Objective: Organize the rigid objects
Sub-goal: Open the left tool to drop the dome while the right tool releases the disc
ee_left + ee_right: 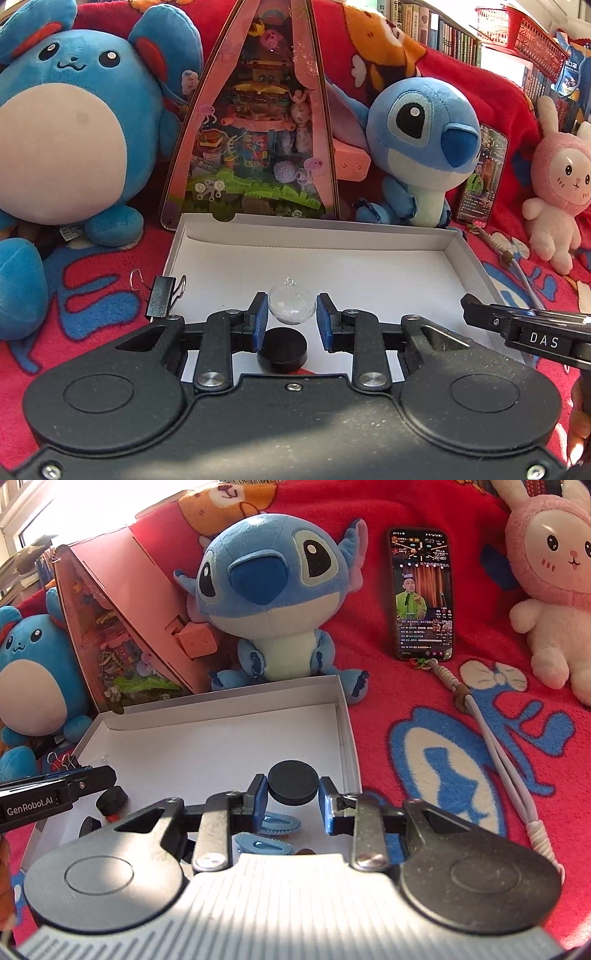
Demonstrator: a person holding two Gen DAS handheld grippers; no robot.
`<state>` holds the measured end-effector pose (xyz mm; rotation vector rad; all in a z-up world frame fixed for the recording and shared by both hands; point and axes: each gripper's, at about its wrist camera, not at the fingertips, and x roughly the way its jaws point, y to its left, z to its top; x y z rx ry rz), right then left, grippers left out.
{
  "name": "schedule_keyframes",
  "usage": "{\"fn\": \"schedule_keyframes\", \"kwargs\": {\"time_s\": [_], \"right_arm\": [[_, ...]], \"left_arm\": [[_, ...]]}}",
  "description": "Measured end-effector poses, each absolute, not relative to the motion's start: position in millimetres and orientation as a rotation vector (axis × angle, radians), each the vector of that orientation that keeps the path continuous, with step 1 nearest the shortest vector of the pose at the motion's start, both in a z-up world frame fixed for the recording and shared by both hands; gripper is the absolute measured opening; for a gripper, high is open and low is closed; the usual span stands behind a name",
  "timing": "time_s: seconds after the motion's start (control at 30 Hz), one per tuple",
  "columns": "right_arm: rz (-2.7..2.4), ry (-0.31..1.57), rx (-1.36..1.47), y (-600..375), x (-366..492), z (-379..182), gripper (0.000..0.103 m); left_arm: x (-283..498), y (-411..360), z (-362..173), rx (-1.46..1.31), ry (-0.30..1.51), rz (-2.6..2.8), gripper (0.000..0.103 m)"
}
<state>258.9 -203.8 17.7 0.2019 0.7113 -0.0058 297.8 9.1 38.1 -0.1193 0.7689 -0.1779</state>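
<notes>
1. Black gripper housings fill the foreground of both wrist views; beyond them lies a red patterned blanket (369, 686) with plush toys and a lit phone (422, 594) propped on it.
2. Shallow white box (465, 258) sits open on the blanket, in front of the blue plush (417, 147) and a pink triangular display case (258, 122).
3. Left gripper (291, 317) hovers over the box's near left part, its blue pads on either side of a clear plastic ball (291, 304); whether they actually touch it I cannot tell.
4. Right gripper (292, 799) pinches a black disc (293, 782) edge-on between its pads, above the box's near right corner.
5. Another black disc (282, 349) lies on the box floor just below the left claw.
6. Two blue hair clips (269, 834) rest on the floor under the right claw.
7. Black binder clip (162, 295) grips the box's left wall.
</notes>
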Motion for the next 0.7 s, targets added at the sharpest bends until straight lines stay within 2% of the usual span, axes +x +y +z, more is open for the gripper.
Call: {"fn": "schedule_keyframes", "kwargs": {"time_s": [0.7], "right_arm": [[-0.003,0.752,0.2,-195.8,275.6,4.8,0.035]], "left_arm": [[309.2,5.1,14.7,-0.077,0.816,-0.141,0.027]]}}
